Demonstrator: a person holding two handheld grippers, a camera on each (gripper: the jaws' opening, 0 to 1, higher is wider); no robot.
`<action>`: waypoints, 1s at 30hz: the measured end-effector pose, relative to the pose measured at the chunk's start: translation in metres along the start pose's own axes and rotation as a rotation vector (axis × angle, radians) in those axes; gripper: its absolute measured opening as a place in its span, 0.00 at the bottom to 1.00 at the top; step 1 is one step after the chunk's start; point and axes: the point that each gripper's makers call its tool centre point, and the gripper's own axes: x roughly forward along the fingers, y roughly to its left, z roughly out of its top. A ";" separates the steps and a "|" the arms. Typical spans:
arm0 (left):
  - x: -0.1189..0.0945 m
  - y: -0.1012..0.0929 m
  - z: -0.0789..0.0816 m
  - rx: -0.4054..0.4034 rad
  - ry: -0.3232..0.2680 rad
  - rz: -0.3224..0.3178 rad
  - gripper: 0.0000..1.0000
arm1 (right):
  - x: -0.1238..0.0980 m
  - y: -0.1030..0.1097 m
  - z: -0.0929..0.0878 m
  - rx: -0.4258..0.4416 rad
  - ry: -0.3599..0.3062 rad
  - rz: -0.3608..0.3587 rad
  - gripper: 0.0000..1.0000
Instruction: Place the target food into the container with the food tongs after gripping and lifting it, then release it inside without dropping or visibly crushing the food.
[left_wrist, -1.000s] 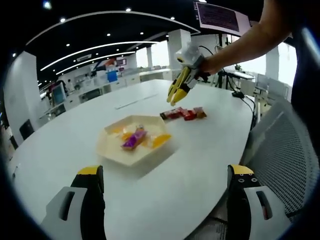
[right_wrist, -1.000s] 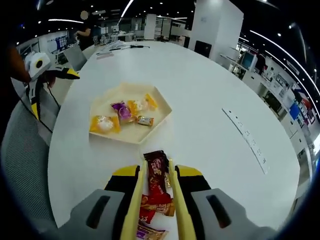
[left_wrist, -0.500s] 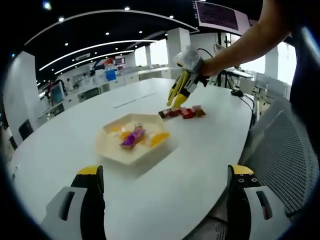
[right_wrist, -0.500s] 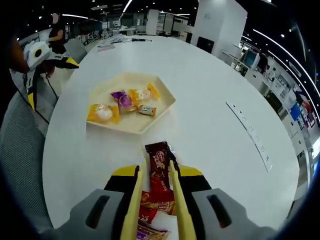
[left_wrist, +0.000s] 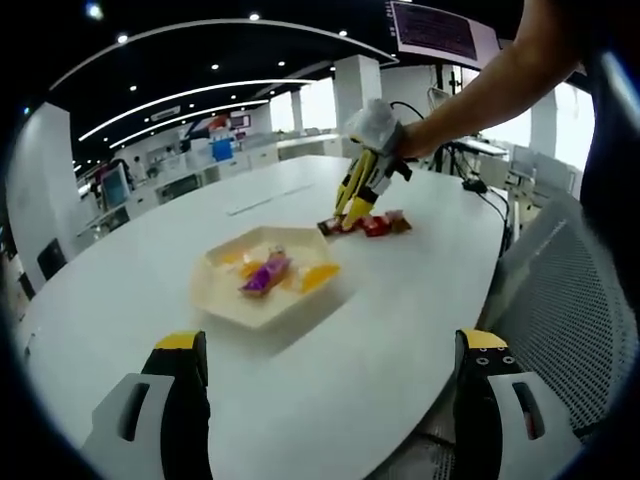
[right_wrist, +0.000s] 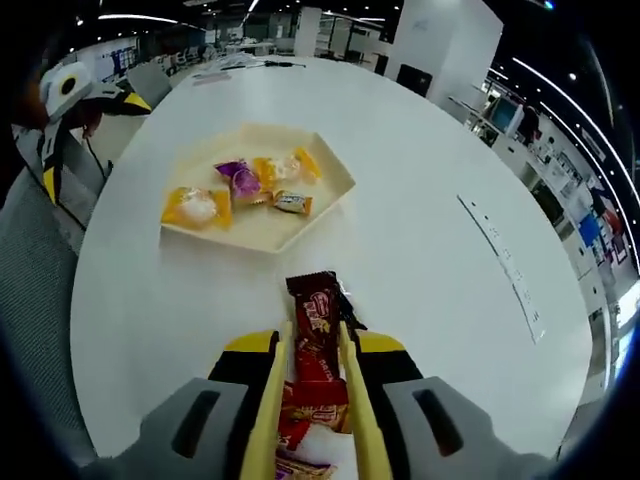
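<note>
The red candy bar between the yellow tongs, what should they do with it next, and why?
Probably pinch it gently and lift. The right gripper has its jaws on either side of the red candy bar, which seems to lie on the table, short of the tray.

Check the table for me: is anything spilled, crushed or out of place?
Nothing stands out. The tray sits flat with its wrapped snacks inside, none spilled. The other red snacks lie in a loose cluster on the table. The right tongs are shut on a red bar, which looks uncrushed.
</note>
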 end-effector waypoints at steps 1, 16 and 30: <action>0.000 0.000 0.000 0.000 0.001 0.000 1.00 | 0.000 0.000 0.000 0.007 -0.004 -0.001 0.24; 0.001 -0.001 -0.001 0.002 0.003 -0.010 1.00 | -0.016 -0.012 0.011 0.129 0.006 -0.029 0.23; 0.001 -0.001 -0.001 -0.019 0.003 -0.012 1.00 | -0.043 -0.026 0.025 0.207 -0.024 -0.016 0.23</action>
